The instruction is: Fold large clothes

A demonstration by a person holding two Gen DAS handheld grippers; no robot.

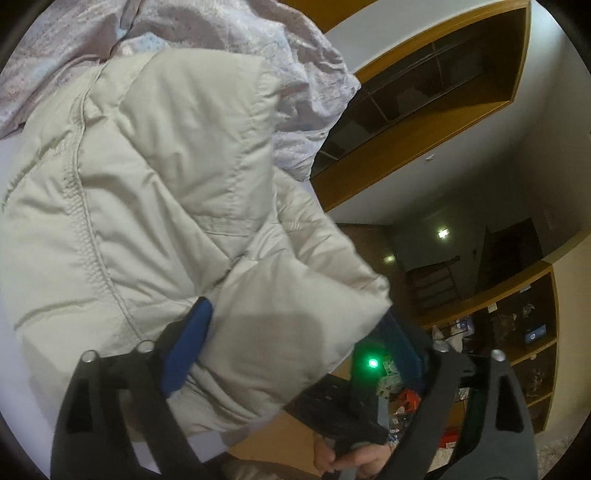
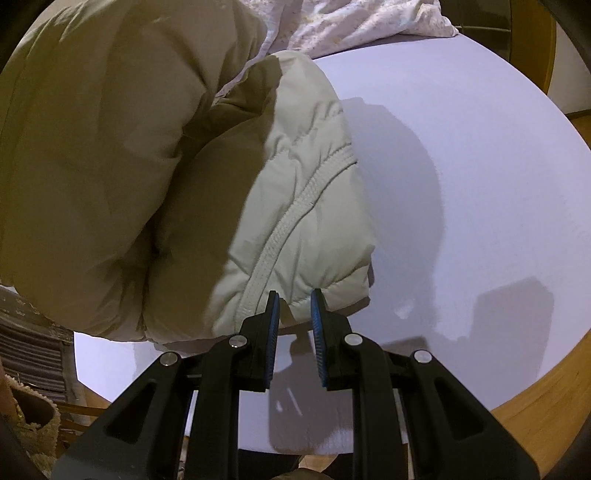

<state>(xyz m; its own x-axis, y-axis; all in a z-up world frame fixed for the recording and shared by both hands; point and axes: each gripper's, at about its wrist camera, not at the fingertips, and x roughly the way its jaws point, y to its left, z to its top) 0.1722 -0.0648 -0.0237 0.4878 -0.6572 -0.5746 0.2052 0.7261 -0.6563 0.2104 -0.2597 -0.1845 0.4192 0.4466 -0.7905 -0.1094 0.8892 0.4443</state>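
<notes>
A puffy cream jacket [image 1: 155, 192] lies bunched on a pale lilac bed surface [image 2: 461, 166]. In the left wrist view my left gripper [image 1: 295, 332] has its blue pads spread wide around a thick fold of the jacket, one pad [image 1: 188, 347] on the left and one [image 1: 400, 343] on the right. In the right wrist view the jacket [image 2: 295, 206] shows its zipper seam, and my right gripper [image 2: 295, 299] stands at the jacket's near hem with its blue pads a little apart; a thin bit of hem sits between them.
A crumpled floral quilt [image 1: 258, 40] lies behind the jacket and also shows in the right wrist view [image 2: 351, 18]. Wooden shelving [image 1: 424, 96] lines the wall. The wooden bed frame [image 2: 546, 402] edges the mattress. A hand on a second gripper [image 1: 351, 458] is below.
</notes>
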